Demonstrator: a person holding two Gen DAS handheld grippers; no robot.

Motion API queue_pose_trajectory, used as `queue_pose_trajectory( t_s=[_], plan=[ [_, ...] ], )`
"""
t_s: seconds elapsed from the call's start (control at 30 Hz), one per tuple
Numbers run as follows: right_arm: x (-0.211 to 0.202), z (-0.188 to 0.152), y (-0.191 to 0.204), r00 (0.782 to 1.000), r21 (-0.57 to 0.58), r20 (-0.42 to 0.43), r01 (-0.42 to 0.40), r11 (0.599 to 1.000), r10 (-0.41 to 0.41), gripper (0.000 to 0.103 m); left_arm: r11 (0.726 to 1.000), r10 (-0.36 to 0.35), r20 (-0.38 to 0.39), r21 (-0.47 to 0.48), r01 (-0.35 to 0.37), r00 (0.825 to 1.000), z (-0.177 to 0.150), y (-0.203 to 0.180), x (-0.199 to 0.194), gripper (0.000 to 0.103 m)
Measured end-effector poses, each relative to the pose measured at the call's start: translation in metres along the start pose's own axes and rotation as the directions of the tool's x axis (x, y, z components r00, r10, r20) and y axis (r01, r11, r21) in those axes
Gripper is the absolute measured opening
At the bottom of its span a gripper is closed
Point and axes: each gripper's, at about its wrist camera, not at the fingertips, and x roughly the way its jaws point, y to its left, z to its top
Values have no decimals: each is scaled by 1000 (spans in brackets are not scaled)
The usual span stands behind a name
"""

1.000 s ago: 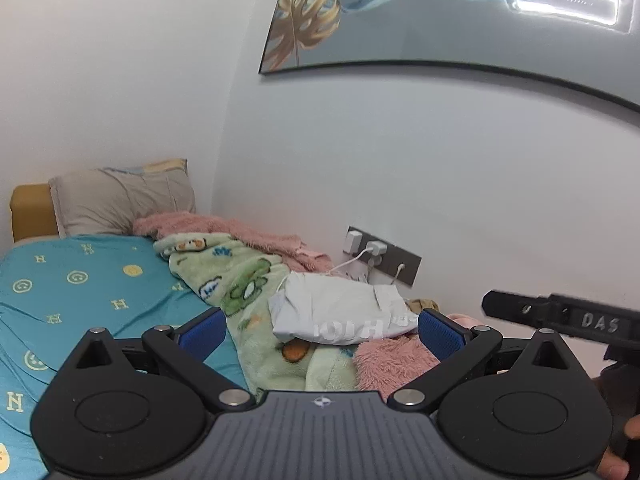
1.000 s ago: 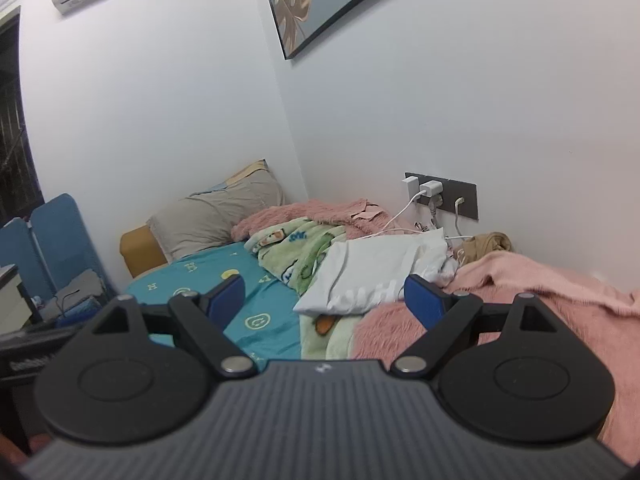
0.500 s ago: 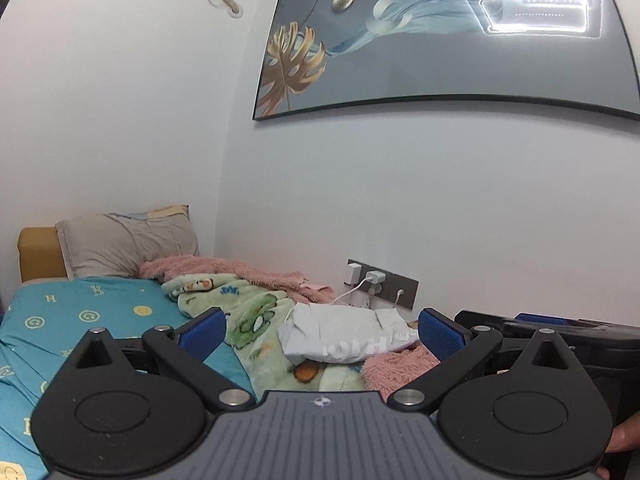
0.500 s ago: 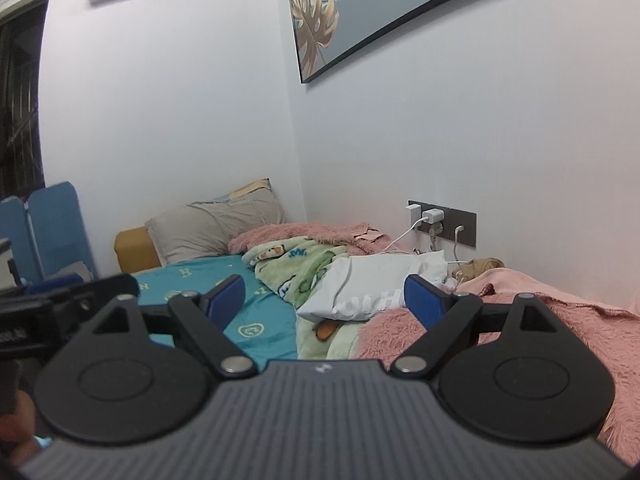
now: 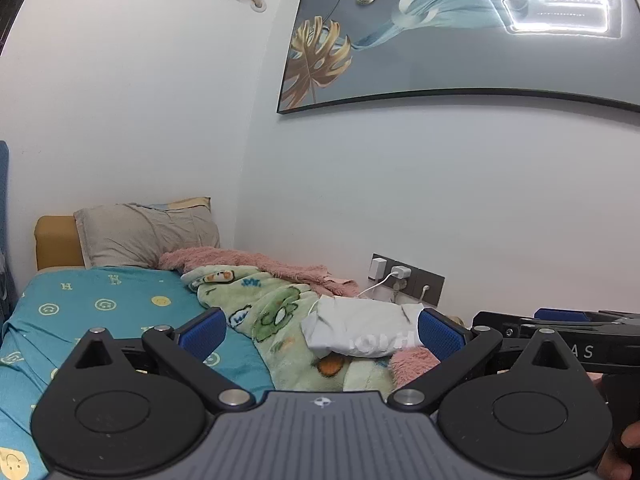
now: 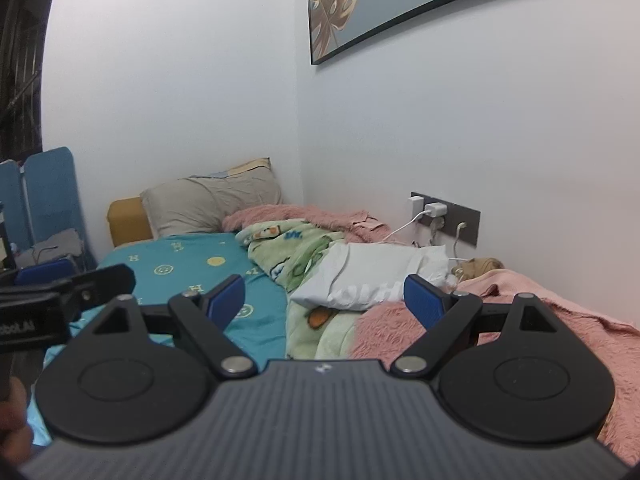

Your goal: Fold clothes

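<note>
Your 2 grippers, left (image 5: 320,330) and right (image 6: 325,296), hang with jaws spread, empty, above the bed (image 5: 100,308); white garment (image 5: 360,330) lies folded ahead.

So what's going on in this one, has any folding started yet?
Not yet. A person holds a tool in each hand over a bed; the left tool and the right tool are both open and hold nothing. Both point at a white garment lying bunched, partly on a green cartoon blanket and next to a pink fuzzy blanket, near the wall socket. Neither tool touches the garment, so it looks like an approach to it.
</note>
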Motion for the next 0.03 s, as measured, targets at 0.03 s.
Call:
queue_pose_trajectory(
  t_s=[0.03],
  plan=[
    [0,0,1,1000,-2,-3,-3,1000,3,88,1000,6,-2,0,-6,1000,0,1,0,103]
  ],
)
